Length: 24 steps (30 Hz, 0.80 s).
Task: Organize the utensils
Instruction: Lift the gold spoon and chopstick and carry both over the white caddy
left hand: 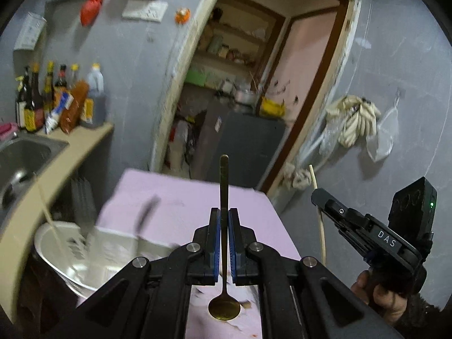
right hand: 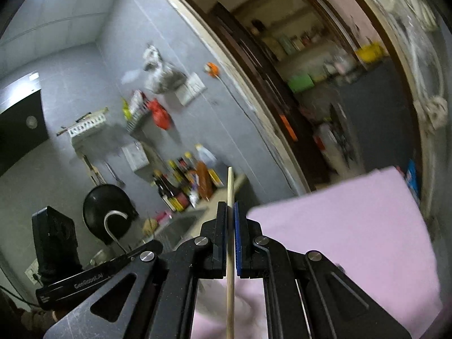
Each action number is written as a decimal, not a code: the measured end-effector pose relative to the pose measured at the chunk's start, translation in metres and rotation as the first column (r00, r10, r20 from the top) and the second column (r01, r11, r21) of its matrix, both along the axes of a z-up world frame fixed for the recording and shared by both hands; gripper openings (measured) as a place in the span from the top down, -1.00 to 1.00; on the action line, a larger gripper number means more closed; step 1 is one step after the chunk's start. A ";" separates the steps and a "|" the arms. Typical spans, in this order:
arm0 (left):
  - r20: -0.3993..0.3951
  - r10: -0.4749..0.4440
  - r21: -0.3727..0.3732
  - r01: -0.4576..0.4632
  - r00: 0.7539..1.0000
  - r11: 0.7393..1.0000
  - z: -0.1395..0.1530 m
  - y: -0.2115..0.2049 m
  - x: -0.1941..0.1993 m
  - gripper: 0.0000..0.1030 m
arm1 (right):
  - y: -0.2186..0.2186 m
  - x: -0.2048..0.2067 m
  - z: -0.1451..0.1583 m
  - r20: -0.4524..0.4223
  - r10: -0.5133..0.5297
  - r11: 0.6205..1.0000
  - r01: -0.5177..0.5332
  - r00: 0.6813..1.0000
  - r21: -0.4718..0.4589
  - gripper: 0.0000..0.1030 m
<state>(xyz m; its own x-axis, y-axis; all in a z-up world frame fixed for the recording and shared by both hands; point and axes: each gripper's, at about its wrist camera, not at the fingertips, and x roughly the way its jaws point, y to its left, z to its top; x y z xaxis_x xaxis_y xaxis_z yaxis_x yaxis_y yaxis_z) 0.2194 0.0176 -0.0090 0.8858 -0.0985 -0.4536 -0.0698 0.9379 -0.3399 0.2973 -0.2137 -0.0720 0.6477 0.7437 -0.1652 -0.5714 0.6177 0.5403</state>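
left gripper [left hand: 224, 226] pinching spoon [left hand: 224, 308], bowl end low in frame | right gripper [right hand: 230, 220] pinching chopstick [right hand: 230, 254], mid frame | pink table [left hand: 175, 197] behind

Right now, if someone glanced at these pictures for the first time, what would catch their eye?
Dead centre of each view, a utensil pinched upright: the left tongs clamp a brass-coloured spoon, bowl nearest the camera, while the right tongs grip a pale chopstick. Behind both lies the pink tablecloth, with a white tub at its left edge.
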 end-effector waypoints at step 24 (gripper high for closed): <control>0.111 0.236 0.011 -0.238 0.965 0.971 -0.019 0.138 -0.017 0.89 | 0.153 -0.022 0.013 0.215 -0.301 0.954 0.295 0.929 0.060 0.91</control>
<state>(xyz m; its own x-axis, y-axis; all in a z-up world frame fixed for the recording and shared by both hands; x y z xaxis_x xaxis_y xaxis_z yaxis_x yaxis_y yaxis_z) 0.2020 0.1551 -0.0278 0.9263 0.1299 -0.3536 -0.2551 0.9069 -0.3353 0.2751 -0.0609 -0.0590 0.8582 0.5128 0.0229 -0.4690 0.7652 0.4411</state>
